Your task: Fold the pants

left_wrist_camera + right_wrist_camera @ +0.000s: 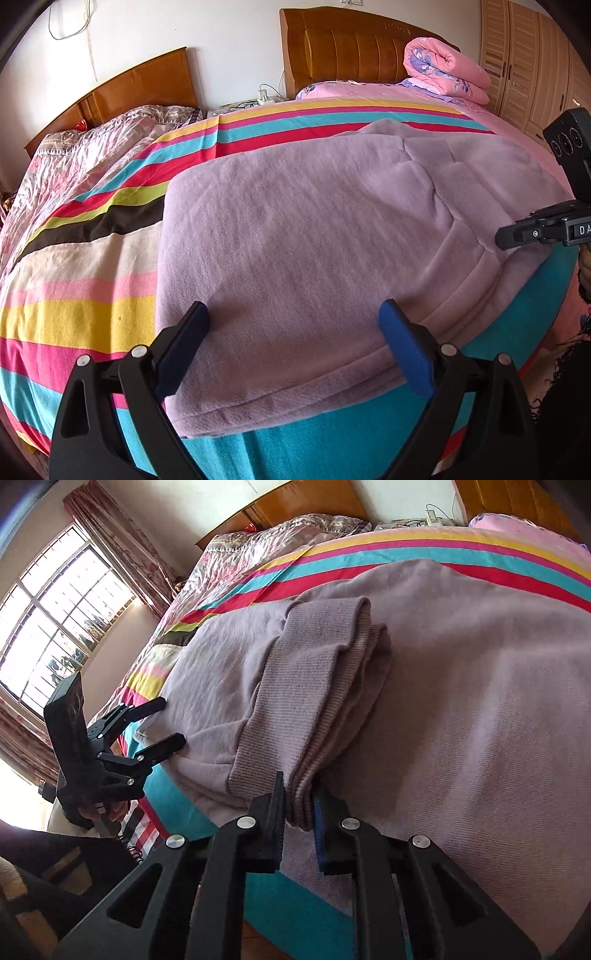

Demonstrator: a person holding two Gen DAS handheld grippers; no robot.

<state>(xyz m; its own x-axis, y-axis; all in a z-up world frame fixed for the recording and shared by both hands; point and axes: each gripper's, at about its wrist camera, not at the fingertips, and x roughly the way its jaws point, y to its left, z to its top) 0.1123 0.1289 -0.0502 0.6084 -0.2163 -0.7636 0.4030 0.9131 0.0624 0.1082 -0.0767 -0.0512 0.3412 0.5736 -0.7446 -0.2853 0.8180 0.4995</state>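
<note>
Right gripper [299,819] pinches ribbed cuffs [325,716] of lilac pants [295,236] on striped bed [92,266], prob. for next fold; left gripper [291,332] hovers w/ jaws open.

Left tongs [293,347] gape wide; right tongs [299,830] are pinched nearly closed.

The pants [295,258] were pale lilac fleece, folded into a thick, flat rectangle that filled the centre of the left wrist view. Their ribbed cuffs [332,686] lay stacked in the middle of the right wrist view, running toward the lower centre.
</note>
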